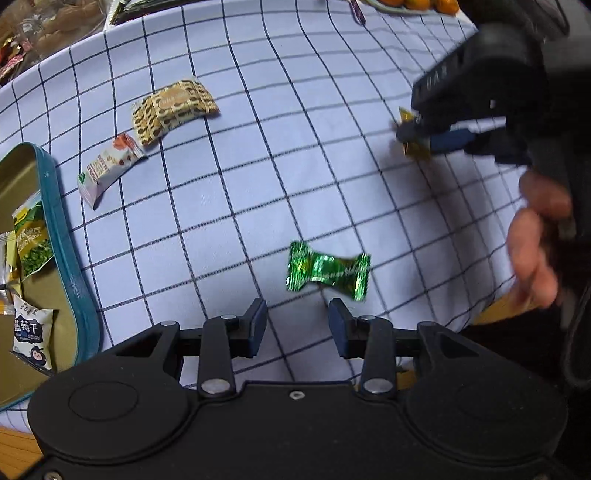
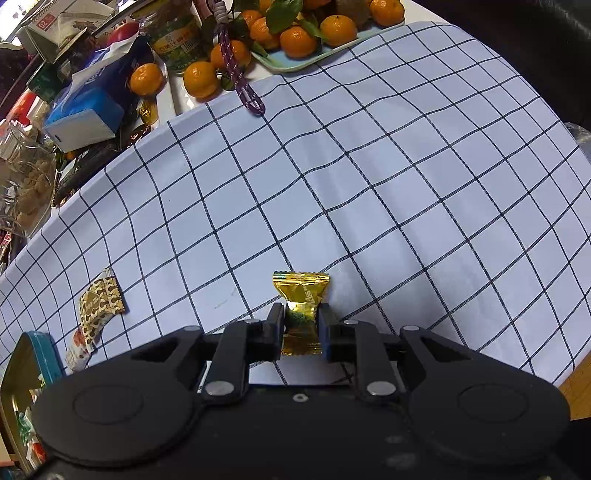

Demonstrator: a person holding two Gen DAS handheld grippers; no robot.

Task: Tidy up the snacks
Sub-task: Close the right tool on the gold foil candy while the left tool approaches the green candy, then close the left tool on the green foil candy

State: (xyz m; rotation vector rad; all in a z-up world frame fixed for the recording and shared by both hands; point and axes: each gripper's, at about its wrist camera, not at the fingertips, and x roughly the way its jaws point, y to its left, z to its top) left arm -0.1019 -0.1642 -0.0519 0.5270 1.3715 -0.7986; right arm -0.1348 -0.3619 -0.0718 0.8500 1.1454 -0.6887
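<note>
My right gripper (image 2: pixel 301 314) is shut on a gold-wrapped candy (image 2: pixel 301 295), held just above the checked cloth; it also shows in the left wrist view (image 1: pixel 415 134) at the right. My left gripper (image 1: pixel 297 314) is open and empty, just short of a green-wrapped candy (image 1: pixel 327 271) lying on the cloth. A brown patterned snack pack (image 1: pixel 173 109) and a small white-and-orange snack pack (image 1: pixel 107 168) lie at the far left. A teal-rimmed tin (image 1: pixel 61 236) at the left edge holds several snack packets.
The checked tablecloth (image 2: pixel 332 184) covers the table. At the back stand a tray of tangerines (image 2: pixel 295 33), loose tangerines, a blue tissue pack (image 2: pixel 88 99), jars and a purple cord (image 2: pixel 240 85). The table's right edge drops off near my right hand.
</note>
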